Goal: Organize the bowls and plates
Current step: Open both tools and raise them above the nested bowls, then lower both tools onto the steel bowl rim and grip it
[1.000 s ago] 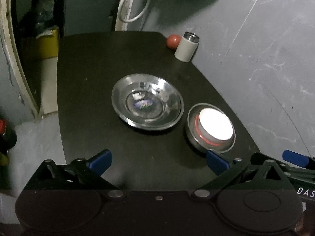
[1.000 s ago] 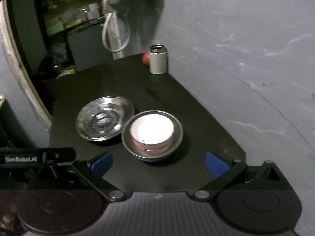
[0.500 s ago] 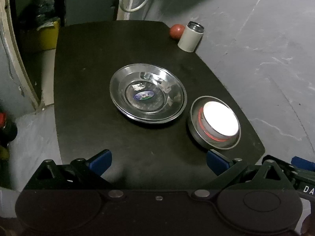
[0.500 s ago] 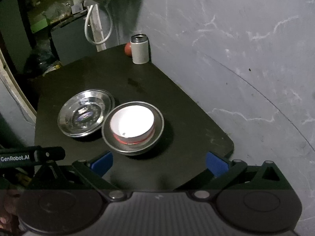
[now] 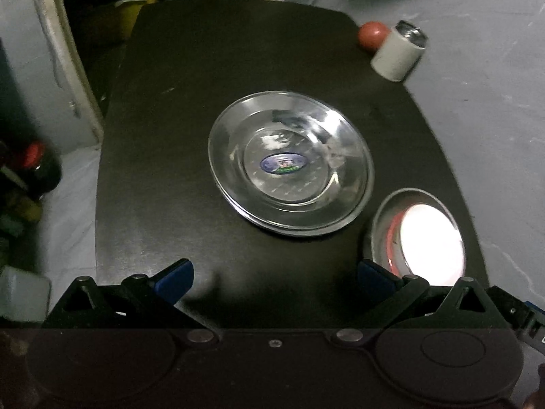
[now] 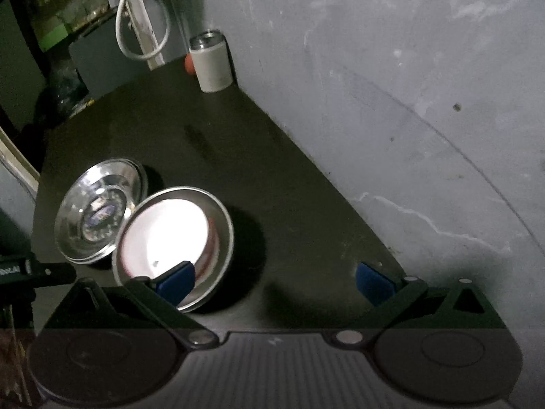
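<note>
Steel plates (image 5: 291,163) lie stacked mid-way across the dark surface (image 5: 163,177), and just beside them, toward the near right corner, a white bowl (image 5: 431,243) with a red band sits inside a steel bowl (image 5: 381,218). Both the left gripper (image 5: 274,277) and the right gripper (image 6: 276,279) hover spread wide and empty. A white cup (image 5: 398,54) and a red ball (image 5: 373,35) stand at the far edge.

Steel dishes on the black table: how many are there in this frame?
2 clearly: a wide steel plate mid-table, possibly stacked on another, and a steel bowl near the right front edge, holding a white bowl.
</note>
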A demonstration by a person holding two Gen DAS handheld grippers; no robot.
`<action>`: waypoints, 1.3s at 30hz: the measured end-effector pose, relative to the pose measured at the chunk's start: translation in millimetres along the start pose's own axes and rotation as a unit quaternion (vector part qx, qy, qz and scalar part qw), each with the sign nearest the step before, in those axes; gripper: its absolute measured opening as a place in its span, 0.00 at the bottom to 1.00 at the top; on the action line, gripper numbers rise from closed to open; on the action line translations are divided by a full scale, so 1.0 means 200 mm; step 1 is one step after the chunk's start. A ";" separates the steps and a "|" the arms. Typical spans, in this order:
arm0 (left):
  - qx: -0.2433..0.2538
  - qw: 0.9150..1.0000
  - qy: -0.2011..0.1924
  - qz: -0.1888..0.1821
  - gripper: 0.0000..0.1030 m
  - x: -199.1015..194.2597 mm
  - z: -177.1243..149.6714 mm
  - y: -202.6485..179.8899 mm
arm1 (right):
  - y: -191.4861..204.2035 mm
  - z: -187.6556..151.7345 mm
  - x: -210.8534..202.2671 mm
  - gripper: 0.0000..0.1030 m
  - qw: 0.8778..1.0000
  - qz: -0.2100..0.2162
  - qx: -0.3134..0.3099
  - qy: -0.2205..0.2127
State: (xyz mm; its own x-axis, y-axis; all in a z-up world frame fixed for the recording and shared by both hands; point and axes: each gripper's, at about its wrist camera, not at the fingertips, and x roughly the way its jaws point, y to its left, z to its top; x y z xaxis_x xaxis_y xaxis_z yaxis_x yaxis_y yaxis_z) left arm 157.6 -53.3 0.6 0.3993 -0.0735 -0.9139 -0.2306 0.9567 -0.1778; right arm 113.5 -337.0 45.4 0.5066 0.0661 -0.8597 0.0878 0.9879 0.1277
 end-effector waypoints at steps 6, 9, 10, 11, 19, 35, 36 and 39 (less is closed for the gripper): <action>0.028 0.999 0.004 0.022 0.99 0.06 -0.02 -0.10 | -0.08 0.02 0.12 1.00 1.000 0.010 0.001 0.006; 0.030 0.999 0.016 0.028 0.99 0.08 -0.01 -0.14 | -0.11 0.04 0.15 1.00 0.999 0.033 0.004 0.008; 0.034 0.999 0.017 0.032 0.99 0.10 0.00 -0.15 | -0.12 0.04 0.17 1.00 0.999 0.039 0.005 0.012; 0.037 0.998 0.018 0.038 0.99 0.11 0.00 -0.16 | -0.13 0.04 0.19 1.00 0.999 0.041 0.006 0.016; 0.054 0.996 0.037 0.052 0.99 0.17 0.05 -0.18 | -0.14 0.08 0.27 1.00 0.998 0.060 0.017 0.030; 0.084 0.994 0.067 0.027 0.80 0.27 0.10 -0.21 | -0.12 0.05 0.34 0.94 0.997 0.053 0.031 0.050; 0.083 0.994 0.068 0.023 0.78 0.28 0.11 -0.21 | -0.12 0.05 0.35 0.89 0.997 0.058 0.031 0.051; 0.085 0.994 0.071 0.013 0.62 0.28 0.10 -0.20 | -0.10 0.05 0.34 0.80 0.996 0.069 0.023 0.049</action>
State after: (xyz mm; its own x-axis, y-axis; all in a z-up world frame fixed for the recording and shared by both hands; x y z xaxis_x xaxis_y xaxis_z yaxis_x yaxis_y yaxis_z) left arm 206.3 -90.8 -35.7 0.2623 -0.0758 -0.9620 -0.0818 0.9916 -0.1005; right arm 154.9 -353.9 -10.7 0.4306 0.2156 -0.8764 0.0647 0.9612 0.2683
